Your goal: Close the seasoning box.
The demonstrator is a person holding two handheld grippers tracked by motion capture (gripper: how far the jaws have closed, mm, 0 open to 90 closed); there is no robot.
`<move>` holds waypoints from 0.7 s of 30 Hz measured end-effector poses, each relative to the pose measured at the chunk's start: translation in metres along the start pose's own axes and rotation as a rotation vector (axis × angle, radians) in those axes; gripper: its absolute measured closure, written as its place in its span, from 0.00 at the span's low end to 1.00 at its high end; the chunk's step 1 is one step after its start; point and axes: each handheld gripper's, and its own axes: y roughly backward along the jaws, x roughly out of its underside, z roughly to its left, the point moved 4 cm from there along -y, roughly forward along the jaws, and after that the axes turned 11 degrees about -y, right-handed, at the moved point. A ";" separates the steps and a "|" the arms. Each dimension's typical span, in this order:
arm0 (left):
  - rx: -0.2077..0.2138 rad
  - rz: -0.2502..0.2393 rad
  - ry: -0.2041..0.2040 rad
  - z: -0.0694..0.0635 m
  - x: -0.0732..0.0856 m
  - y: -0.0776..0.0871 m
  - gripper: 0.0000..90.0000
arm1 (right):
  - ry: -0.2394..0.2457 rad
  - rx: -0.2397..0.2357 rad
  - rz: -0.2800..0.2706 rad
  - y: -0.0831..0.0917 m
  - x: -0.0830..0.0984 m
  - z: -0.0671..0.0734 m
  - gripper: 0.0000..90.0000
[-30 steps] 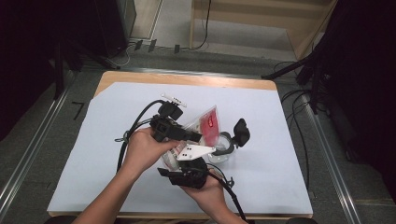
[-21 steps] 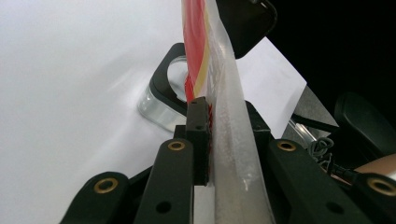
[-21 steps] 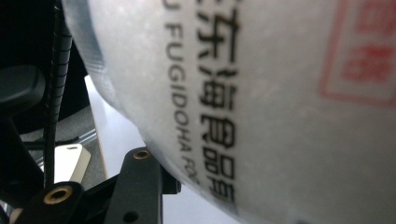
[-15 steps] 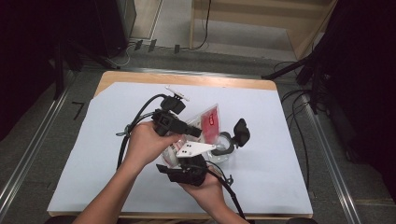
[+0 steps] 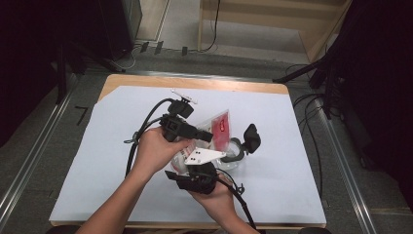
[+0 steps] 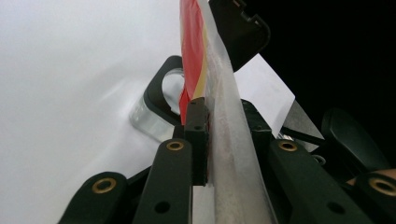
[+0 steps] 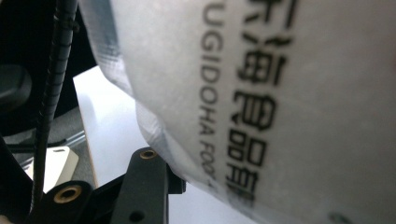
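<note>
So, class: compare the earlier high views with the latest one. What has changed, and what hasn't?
Little moved. The left gripper has just been closing, then easing slightly, on the bag between its jaws. The right gripper has just closed a little further on it. The jar and table cover are unchanged.

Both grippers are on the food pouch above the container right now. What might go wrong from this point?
1. The left gripper pinches only a thin edge of the pouch, so the film could slip out or tear if the hands pull apart.
2. The glass container with its black lid stands right under the pouch; a jerk could knock it over.
3. The right gripper sits close against the pouch; its cable may snag.
</note>
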 end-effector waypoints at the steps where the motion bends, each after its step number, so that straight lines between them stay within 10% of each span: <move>1: -0.003 -0.002 -0.012 -0.001 0.000 0.001 0.86 | -0.002 -0.002 -0.001 0.001 0.000 0.000 0.72; 21: -0.018 0.006 -0.020 0.000 0.000 0.000 0.88 | -0.026 -0.029 -0.001 -0.002 -0.001 0.002 0.69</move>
